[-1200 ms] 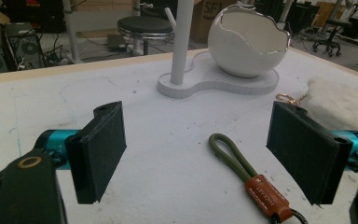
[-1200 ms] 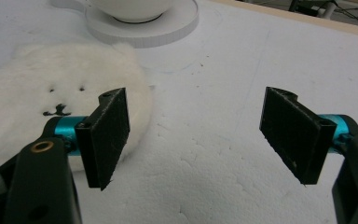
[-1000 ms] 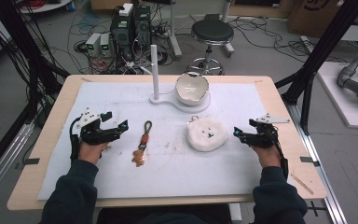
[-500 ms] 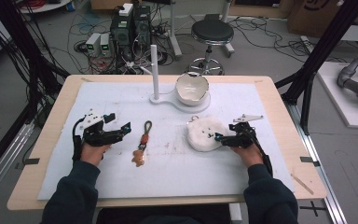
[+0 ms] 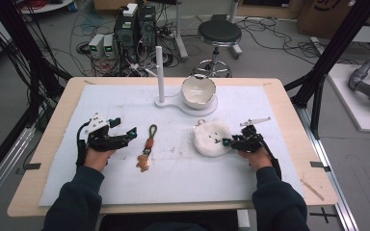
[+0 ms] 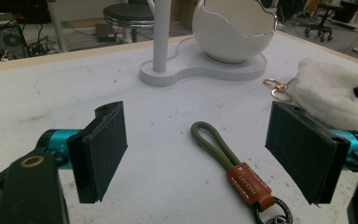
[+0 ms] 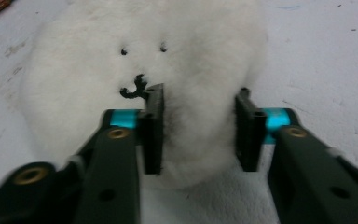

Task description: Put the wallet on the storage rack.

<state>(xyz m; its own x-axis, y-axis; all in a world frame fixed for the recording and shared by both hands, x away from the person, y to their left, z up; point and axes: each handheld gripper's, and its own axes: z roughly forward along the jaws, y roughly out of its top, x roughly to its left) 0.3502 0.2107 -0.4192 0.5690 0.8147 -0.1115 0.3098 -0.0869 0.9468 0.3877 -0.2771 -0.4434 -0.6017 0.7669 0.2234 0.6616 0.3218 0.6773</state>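
A fluffy white plush toy (image 5: 210,138) with a small stitched face (image 7: 140,70) lies right of centre on the white mat. My right gripper (image 5: 227,141) grips its right-hand edge, and in the right gripper view the two jaws (image 7: 199,126) pinch the fur between them. A gold ring (image 6: 278,89) sticks out of the plush's far side. A keychain (image 5: 146,144) with an olive cord loop and a brown leather tab (image 6: 249,183) lies left of centre. My left gripper (image 5: 125,129) rests on the mat just left of the keychain, open, with nothing between its jaws (image 6: 198,140).
A white stand with an upright post (image 5: 160,67) and an eggshell-shaped bowl (image 5: 198,91) sits at the back middle of the mat (image 5: 270,120). Beyond the wooden table edge (image 5: 173,79) stand a stool, cables and electronics on the floor.
My right gripper moved left across the mat to the plush and closed its jaws on the plush's edge. The left gripper has barely shifted.
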